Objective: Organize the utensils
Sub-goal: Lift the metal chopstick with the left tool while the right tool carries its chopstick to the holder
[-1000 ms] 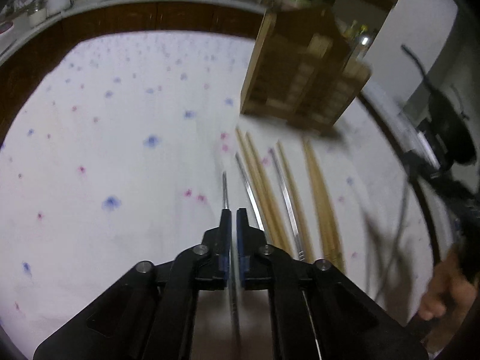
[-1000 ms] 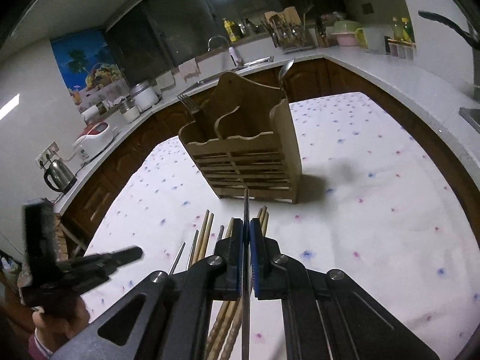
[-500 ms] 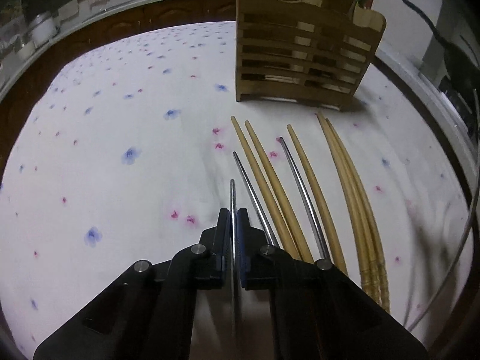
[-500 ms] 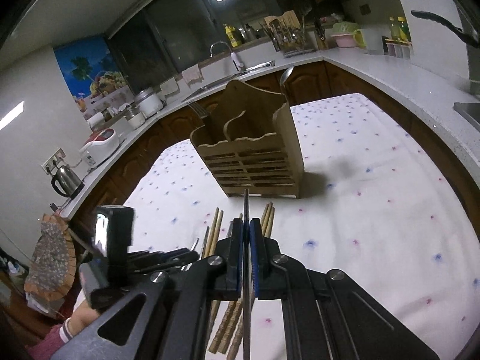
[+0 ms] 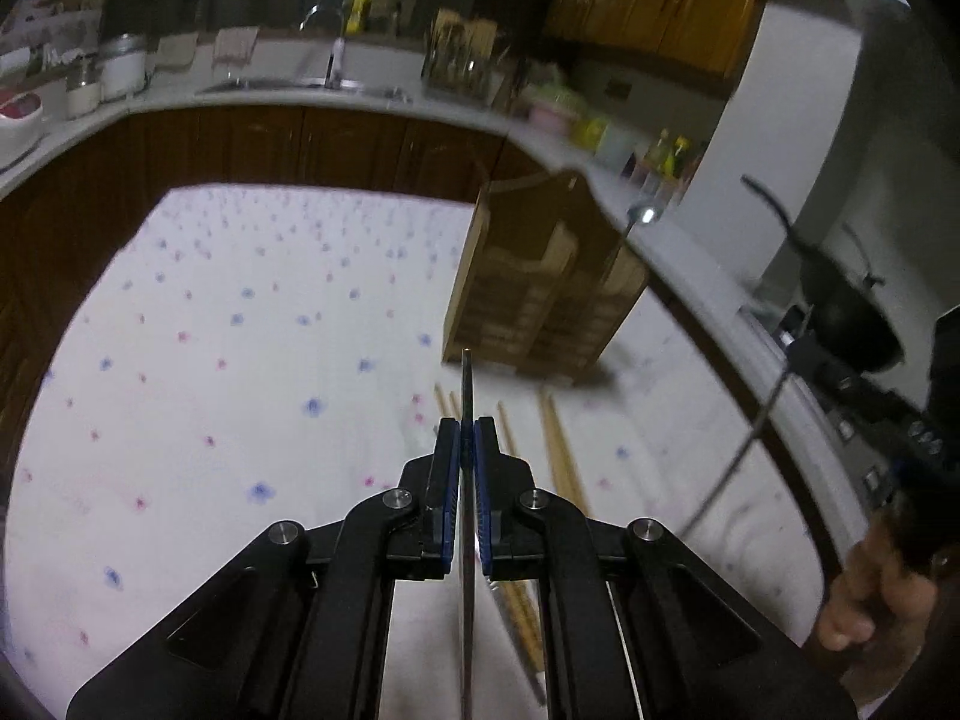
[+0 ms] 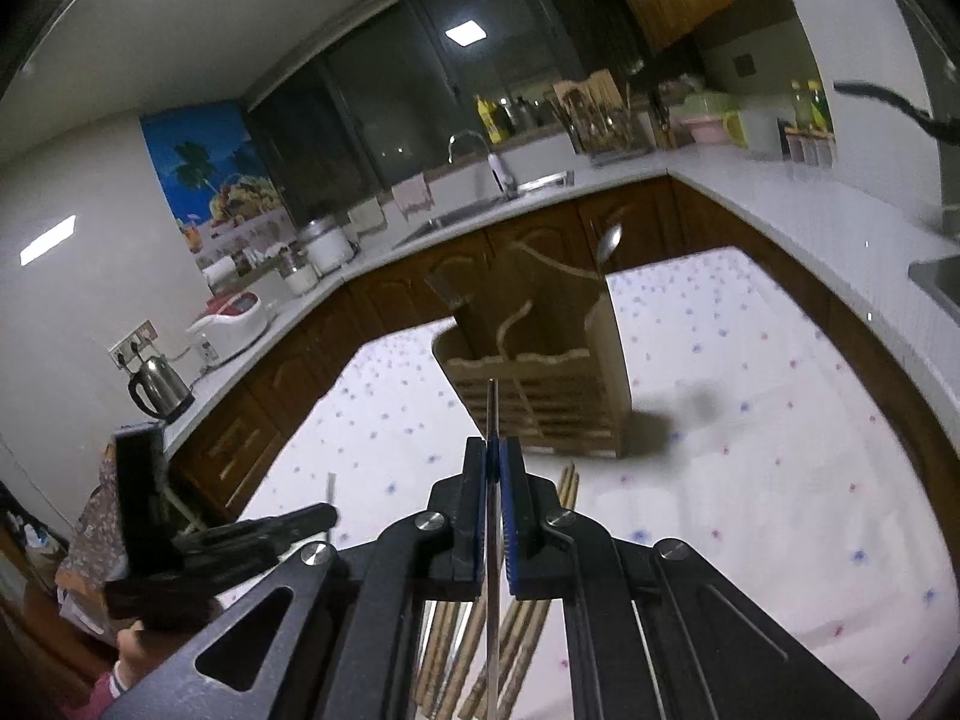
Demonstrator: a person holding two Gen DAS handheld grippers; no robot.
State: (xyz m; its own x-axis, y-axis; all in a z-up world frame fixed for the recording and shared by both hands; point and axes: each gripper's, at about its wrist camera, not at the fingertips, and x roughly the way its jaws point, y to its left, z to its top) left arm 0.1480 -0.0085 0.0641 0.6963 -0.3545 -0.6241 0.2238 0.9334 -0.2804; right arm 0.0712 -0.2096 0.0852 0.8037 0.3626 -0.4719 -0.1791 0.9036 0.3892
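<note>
Currently your left gripper (image 5: 467,438) is pinched tight on a thin metal chopstick (image 5: 466,387), which sticks out past the fingertips toward the wooden utensil holder (image 5: 540,294). Your right gripper (image 6: 495,459) is likewise clamped on a second metal chopstick (image 6: 493,408), tip aimed at the front slats of the same holder. Both sticks are off the cloth, held in the air.

Holder stands upright on the white tablecloth (image 5: 240,360) with blue and pink dots, near the far edge by the counter. A spoon (image 6: 609,240) sticks up from its right rear compartment; something fork-like shows at the left rear, too dim to confirm.

Bamboo chopsticks (image 5: 558,444) lie flat on the cloth between you and the holder, roughly parallel, tips pointing at it. Exact count is unclear, since the grippers cover part of the row.

From the right wrist view your left gripper sits low on the left, with a hand (image 6: 129,639) under it. From the left wrist view your right hand (image 5: 870,594) shows at the lower right edge.
</note>
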